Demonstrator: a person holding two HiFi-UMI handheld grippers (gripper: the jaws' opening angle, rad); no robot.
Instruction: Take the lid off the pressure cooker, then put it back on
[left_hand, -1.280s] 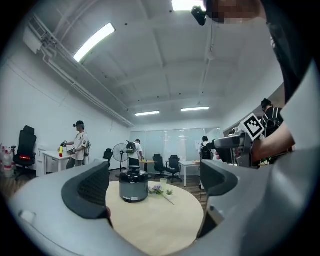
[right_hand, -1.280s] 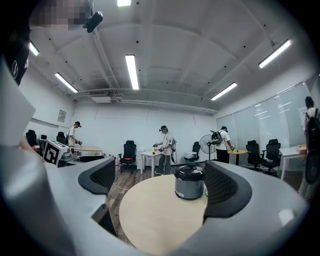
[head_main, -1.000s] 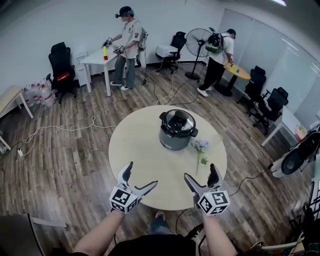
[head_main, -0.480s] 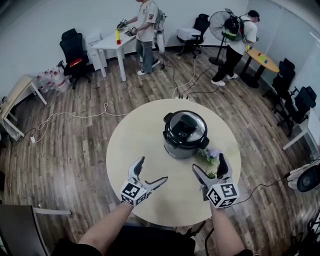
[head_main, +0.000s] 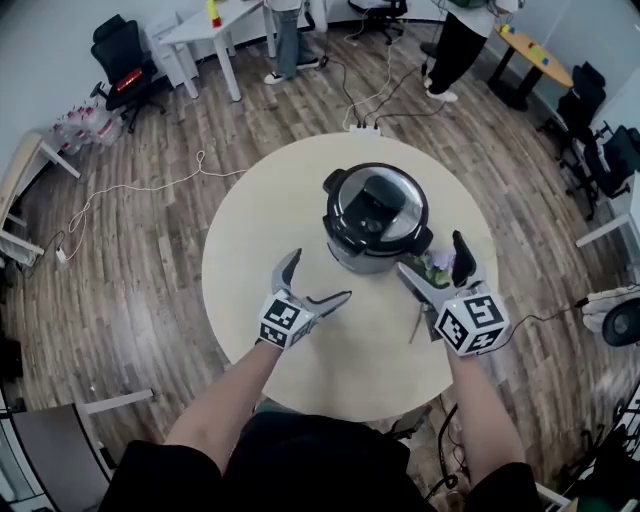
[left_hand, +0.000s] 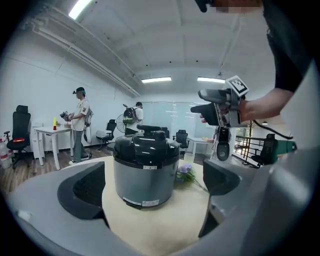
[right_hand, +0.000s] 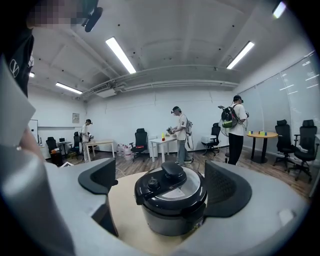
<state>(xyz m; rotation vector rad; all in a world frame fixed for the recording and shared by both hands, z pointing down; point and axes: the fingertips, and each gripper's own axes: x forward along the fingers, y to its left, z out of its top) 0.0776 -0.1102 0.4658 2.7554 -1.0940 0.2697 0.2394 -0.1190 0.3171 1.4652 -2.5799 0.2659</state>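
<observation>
Brown wooden boards are seen all over the floor (head_main: 150, 300), and a white cable (head_main: 120, 190) is laid across them at the left. A round pale table (head_main: 250, 310) is set in the middle of the room.

Over the near left part of the table the left gripper (head_main: 320, 275) is held. Its jaws are spread very wide and have just been opened a bit more. Nothing is pinched or touched by them. Seen along these jaws, the pressure cooker (head_main: 375, 225) is lined up with the gap, but it is set further off, with bare table in between.

The pressure cooker is stood upright past the middle of the table. Its black lid (head_main: 375, 200) is shut down on top, with a knob (right_hand: 172, 170) in the middle.

To the right, the right gripper (head_main: 432, 255) is held just beside the pressure cooker. Its jaws are spread wide too, and nothing is squeezed by them. Seen along them, the pressure cooker is framed by the two pads (right_hand: 227, 192), and no pad is pressed on it. A small bunch of purple flowers (left_hand: 186, 170) is laid on the table right by the pressure cooker, close under this gripper. Far back at the right, a small yellow table (head_main: 535, 55) is seen
</observation>
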